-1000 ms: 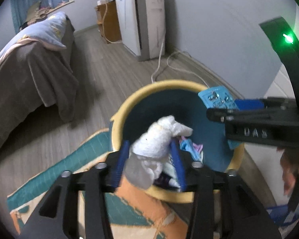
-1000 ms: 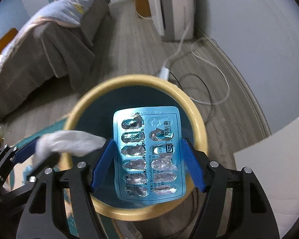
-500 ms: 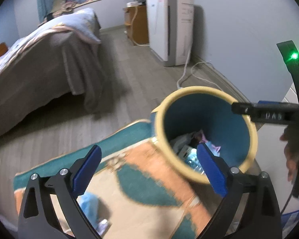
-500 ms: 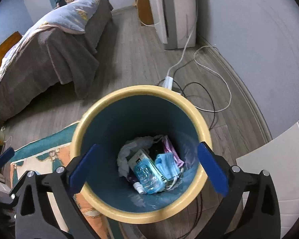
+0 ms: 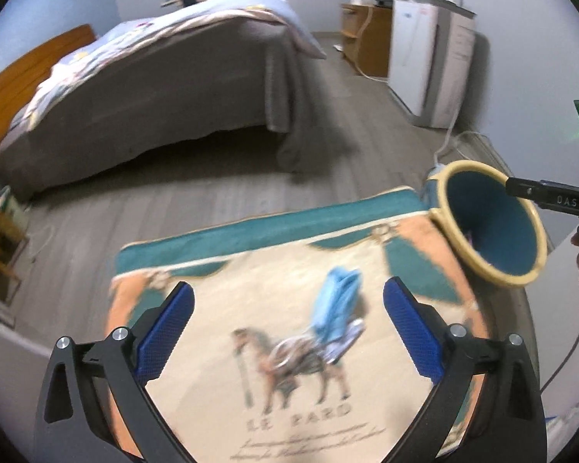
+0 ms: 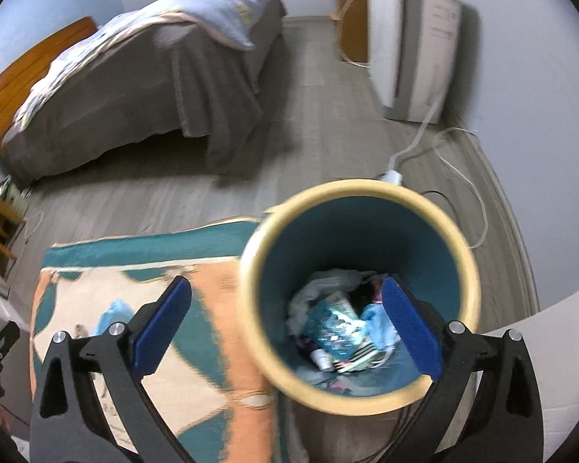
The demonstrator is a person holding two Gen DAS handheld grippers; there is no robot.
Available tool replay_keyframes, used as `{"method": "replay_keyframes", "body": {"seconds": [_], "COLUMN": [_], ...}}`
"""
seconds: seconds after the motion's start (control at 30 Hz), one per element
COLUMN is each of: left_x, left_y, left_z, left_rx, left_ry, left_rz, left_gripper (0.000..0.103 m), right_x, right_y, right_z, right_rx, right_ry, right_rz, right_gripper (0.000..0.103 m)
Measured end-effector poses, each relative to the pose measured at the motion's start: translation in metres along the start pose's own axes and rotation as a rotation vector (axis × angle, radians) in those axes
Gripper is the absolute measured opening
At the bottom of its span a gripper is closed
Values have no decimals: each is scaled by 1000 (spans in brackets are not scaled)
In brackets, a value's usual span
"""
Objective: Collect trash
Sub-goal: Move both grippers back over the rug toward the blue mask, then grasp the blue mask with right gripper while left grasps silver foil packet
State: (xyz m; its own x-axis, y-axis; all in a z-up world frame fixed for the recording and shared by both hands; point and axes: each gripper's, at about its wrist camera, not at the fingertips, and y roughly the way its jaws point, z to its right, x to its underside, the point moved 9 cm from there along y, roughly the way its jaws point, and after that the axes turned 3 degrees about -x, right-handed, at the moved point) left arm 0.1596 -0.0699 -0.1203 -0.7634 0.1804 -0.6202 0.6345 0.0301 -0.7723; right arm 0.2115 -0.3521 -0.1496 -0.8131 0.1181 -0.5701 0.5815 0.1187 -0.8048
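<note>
Holding both tongs over the floor, I have my left gripper [image 5: 288,320] spread wide with nothing between its blue pads, pointing down at the cream, orange and teal rug [image 5: 220,239] printed with a horse. A crumpled light-blue face mask [image 5: 337,305] lies on that rug, near the horse, between the spread fingers in the view but untouched by them. My right gripper [image 6: 287,322] is likewise wide apart and empty, hanging above the round waste bin [image 6: 251,262] with the yellow rim and teal inside, which stands at the rug's far right corner. In the bin's bottom lie a shiny blue blister pack [image 6: 334,326], white crumpled tissue [image 6: 308,293] and other blue and pink scraps. Behind the rug stands a bed [image 5: 181,92] under a grey cover, and a white appliance [image 6: 409,42] sits by the wall, its cord trailing along the wooden floor.
</note>
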Motion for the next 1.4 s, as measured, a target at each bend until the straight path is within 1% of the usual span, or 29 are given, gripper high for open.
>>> {"method": "replay_keyframes", "body": {"seconds": [0.13, 0.23, 0.33, 0.5, 0.67, 0.8, 0.83, 0.9, 0.93, 0.97, 1.0, 1.03, 1.07, 1.1, 1.2, 1.27, 1.4], "left_x": [12, 21, 29, 32, 35, 39, 40, 43, 44, 45, 45, 46, 46, 47, 47, 48, 52], "left_y": [-7, -4, 3, 11, 23, 29, 30, 31, 31, 32, 32, 32, 32, 32, 35, 37, 46], "left_z": [-31, -47, -61, -82, -99, -111, -113, -116, -117, -119, -120, -120, -120, -118, -113, -108, -83], "left_rx": [-45, -39, -36, -68, -84, -86, -88, -88, -85, -84, -86, -88, -87, -80, -50, -46, -18], "left_ry": [-36, -60, -87, -63, -58, -64, -61, -62, -63, -63, -60, -54, -49, -45, -46, -40, 10], "left_rz": [29, 26, 10, 32, 22, 15, 12, 8, 5, 5, 7, 10, 10, 6, 4, 3, -14], "left_gripper": [97, 97, 97, 97, 97, 97, 97, 97, 97, 97, 97, 97, 97, 97, 97, 97, 97], "right_x": [9, 21, 28, 38, 44, 52, 54, 60, 64, 68, 72, 77, 80, 81, 80, 72, 51], "right_y": [6, 17, 26, 44, 67, 83, 88, 95, 99, 103, 107, 110, 111, 112, 106, 97, 76], "right_z": [-44, -76, -105, -134, -155, -169, -173, -182, -185, -189, -191, -193, -195, -196, -197, -196, -189], "right_rx": [-23, -44, -53, -53, -8, 8, 11, -4, -25, -49, -69, -83, -93, -100, -114, -129, -147], "right_ry": [-62, -107, -135, -144, -139, -143, -149, -154, -144, -128, -115, -108, -104, -103, -111, -105, -99], "right_rz": [-27, -77, -101, -143, -170, -192, -198, -218, -240, -263, -283, -304, -317, -323, -313, -285, -218], "right_gripper": [97, 97, 97, 97, 97, 96, 94, 69, 63, 53, 39, 31, 21, 15, 10, 10, 10]}}
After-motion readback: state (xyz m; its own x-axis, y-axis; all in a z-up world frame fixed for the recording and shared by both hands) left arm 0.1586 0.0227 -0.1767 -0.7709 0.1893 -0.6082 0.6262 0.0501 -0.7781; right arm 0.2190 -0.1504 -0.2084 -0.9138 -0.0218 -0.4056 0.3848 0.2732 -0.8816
